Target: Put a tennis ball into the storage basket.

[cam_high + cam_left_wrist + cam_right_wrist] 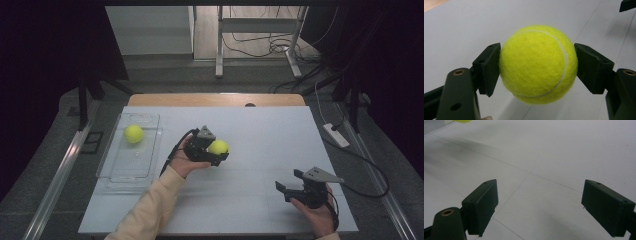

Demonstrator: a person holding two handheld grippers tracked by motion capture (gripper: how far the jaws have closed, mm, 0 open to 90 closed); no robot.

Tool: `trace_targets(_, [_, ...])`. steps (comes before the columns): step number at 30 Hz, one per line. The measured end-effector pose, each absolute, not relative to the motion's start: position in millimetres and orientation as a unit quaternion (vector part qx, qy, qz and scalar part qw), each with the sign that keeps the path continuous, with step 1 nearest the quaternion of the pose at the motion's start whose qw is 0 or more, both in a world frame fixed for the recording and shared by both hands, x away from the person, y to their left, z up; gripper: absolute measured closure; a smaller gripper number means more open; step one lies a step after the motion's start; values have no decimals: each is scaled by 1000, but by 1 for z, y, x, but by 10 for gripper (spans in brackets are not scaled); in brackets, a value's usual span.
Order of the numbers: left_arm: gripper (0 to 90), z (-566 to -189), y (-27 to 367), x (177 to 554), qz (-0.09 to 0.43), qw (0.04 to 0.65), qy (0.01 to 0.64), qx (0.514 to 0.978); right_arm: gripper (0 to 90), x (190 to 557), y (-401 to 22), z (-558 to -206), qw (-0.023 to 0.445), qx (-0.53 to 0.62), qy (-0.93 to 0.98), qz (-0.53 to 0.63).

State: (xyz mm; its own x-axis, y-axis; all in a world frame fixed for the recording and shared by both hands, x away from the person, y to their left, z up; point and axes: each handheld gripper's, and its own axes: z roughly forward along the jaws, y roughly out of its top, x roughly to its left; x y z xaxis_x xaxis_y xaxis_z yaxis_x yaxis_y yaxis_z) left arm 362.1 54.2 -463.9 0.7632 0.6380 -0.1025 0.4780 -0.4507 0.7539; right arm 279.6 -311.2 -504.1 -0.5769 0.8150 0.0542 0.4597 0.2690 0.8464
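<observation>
My left gripper (218, 151) is shut on a yellow tennis ball (218, 146) near the middle of the white table (265, 135). In the left gripper view the ball (538, 63) is pinched between both black pads (487, 67), lifted a little off the surface. A second tennis ball (133, 133) lies in the clear plastic tray (150, 165) at the left. My right gripper (289, 184) rests at the table's front right, open, with nothing between its jaws. In the right gripper view its pads (482, 203) stand wide apart over the bare table (544, 157).
The tray takes up the table's left side. A strip of bare wood (215, 99) runs along the far edge. Beyond the table stand a metal frame (257, 30) and loose cables (280, 47) on the floor.
</observation>
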Motion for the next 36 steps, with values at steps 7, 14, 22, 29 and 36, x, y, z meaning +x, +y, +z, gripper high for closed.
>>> trace_targets(7, [270, -463, 60, 360, 105, 411, 339, 840, 138, 280, -311, -505, 203, 414, 771, 439])
trace_targets(14, [270, -462, 68, 358, 108, 420, 342, 834, 138, 280, -311, -505, 203, 415, 771, 439])
trace_targets(22, [270, -460, 77, 355, 110, 430, 347, 826, 138, 280, -312, -505, 203, 414, 771, 439])
trace_targets(29, [270, -460, 84, 353, 111, 430, 353, 824, 138, 280, -312, -505, 204, 415, 771, 439])
trace_targets(36, [270, -458, 90, 349, 114, 438, 354, 819, 138, 280, -311, -505, 204, 414, 771, 439])
